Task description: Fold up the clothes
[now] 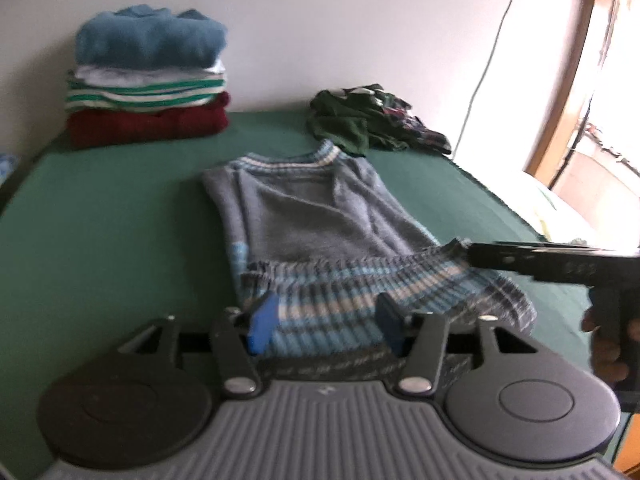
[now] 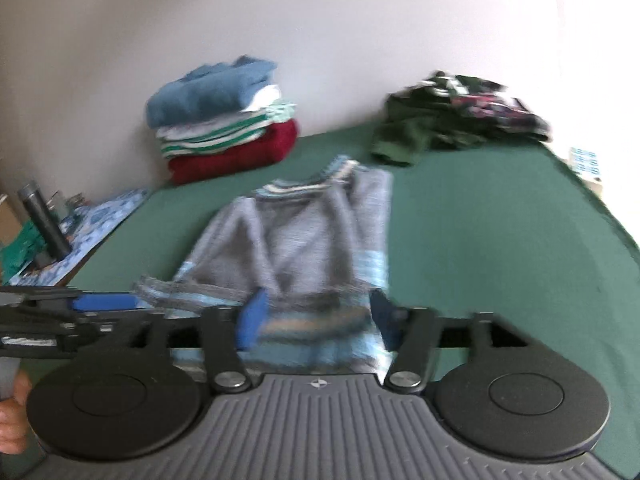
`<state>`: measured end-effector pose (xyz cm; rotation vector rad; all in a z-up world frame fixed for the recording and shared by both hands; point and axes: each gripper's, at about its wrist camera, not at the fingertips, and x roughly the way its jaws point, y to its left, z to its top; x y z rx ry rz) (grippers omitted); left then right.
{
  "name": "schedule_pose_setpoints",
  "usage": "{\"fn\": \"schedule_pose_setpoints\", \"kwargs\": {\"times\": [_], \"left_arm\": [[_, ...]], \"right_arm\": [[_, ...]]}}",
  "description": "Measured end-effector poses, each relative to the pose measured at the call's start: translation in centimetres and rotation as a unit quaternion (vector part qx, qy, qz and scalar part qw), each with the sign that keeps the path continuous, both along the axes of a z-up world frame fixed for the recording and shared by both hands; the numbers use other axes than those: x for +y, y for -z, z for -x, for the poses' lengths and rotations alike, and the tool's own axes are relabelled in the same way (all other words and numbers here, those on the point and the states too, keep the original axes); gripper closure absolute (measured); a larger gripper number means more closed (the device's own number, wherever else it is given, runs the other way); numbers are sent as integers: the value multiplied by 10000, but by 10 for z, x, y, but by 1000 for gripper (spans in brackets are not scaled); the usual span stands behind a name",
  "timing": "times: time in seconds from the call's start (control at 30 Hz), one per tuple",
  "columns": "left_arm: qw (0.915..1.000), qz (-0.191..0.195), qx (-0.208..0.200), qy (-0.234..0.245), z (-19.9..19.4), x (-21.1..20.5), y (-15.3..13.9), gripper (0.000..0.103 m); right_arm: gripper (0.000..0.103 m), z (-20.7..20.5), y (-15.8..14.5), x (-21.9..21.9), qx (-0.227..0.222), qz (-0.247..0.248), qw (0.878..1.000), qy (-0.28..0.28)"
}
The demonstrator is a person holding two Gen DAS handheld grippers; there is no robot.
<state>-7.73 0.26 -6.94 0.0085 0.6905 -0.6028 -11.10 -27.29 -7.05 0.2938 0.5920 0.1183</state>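
Observation:
A grey knitted sweater [image 1: 304, 216] [image 2: 304, 232] with a blue-and-white striped collar lies flat on the green surface [image 1: 100, 220] [image 2: 480, 240], collar at the far end. Its striped hem [image 1: 340, 288] [image 2: 312, 324] is bunched and raised at the near end. My left gripper [image 1: 326, 326] stands wide with the hem between its blue pads, not pinched. My right gripper [image 2: 316, 320] also stands wide over the hem. In the left wrist view the right gripper [image 1: 464, 248] reaches the hem's right corner. The left gripper [image 2: 132, 304] sits at the hem's left end.
A stack of folded clothes [image 1: 148, 80] [image 2: 224, 120], blue on top and red at the bottom, stands at the far left against the wall. A heap of dark green unfolded clothes [image 1: 372, 120] [image 2: 452, 120] lies far right. Clutter [image 2: 60, 232] sits off the left edge; a window [image 1: 600, 120] is right.

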Motion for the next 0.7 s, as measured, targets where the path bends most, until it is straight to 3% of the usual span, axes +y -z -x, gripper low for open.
{"fn": "schedule_pose_setpoints", "kwargs": {"times": [0.1,0.17,0.3,0.43,0.53,0.7], "left_arm": [[9993,-150,35,-346,-1,-1,4,42],[9975,-213,75,-665,-4,-2,4,42],[9942,61,372,-1009,-12,4,5,36],[9927,191,684,-975,-15,-2,12,33],[9929,43,533,-1065,-12,-11,14,35],[9938,-44,400,-1041,-9,-18,18,36]], "right_arm": [[36,-4,9,-20,301,-515,9982,4],[36,-10,11,-25,356,-552,9978,-35],[35,-20,11,-27,385,-705,9958,-431],[37,-23,12,-24,181,-573,9952,-770],[48,-25,17,-27,108,-676,9938,-874],[55,-27,19,-30,95,-722,9931,-920]]}}
